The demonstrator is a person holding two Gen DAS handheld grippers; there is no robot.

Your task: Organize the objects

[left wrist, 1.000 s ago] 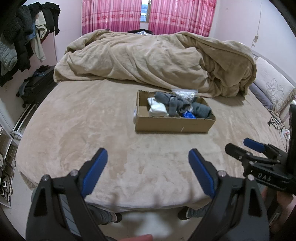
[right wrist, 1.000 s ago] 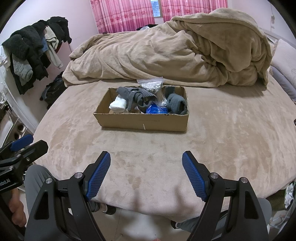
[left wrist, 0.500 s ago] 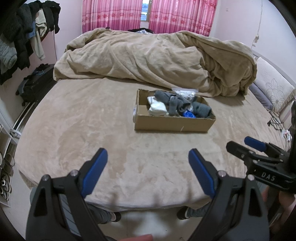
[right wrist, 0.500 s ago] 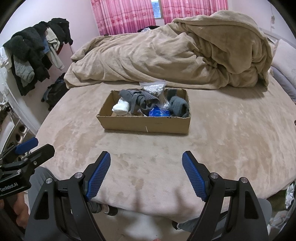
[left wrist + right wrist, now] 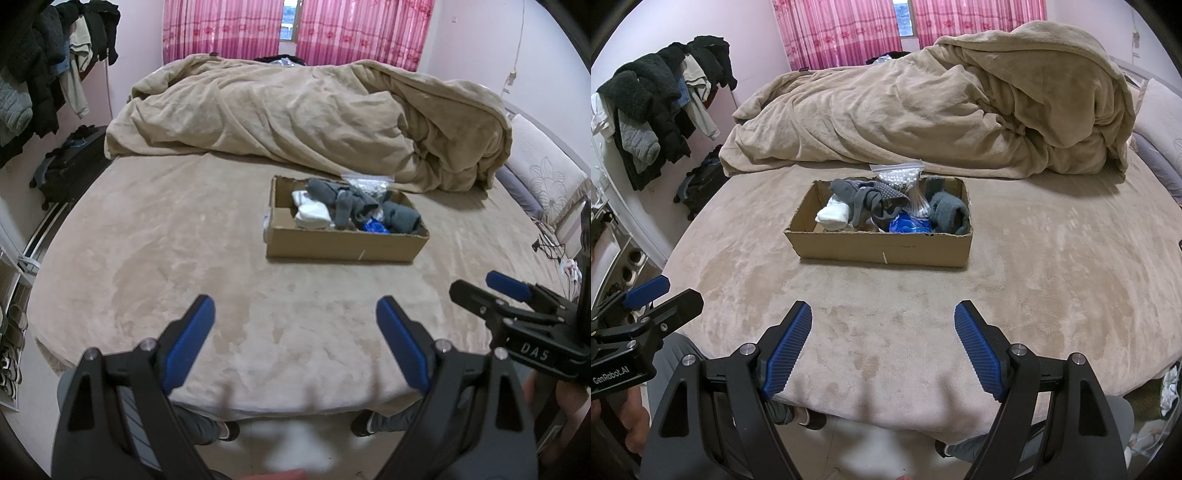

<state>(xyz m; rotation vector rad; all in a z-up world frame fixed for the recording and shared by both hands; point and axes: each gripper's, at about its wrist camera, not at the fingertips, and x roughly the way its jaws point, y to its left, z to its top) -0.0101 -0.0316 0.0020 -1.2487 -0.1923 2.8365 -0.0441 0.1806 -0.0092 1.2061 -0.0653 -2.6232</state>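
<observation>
Am holding left claw [image 5: 295,325] and right claw [image 5: 882,332] level, both gaping wide, empty, hovering over bed [image 5: 166,258] edge at lower frame. Cardboard box [image 5: 882,247] of socks [image 5: 949,214] sitting frame center.

Slight forward drift
The shallow brown cardboard box [image 5: 882,236] of socks sits a touch nearer the right tool [image 5: 882,347] than before.

Even, soft indoor light, with daylight glowing through the far pink curtains [image 5: 229,31]. Fisheye bending and dark corners; the near floor is blurred.
</observation>
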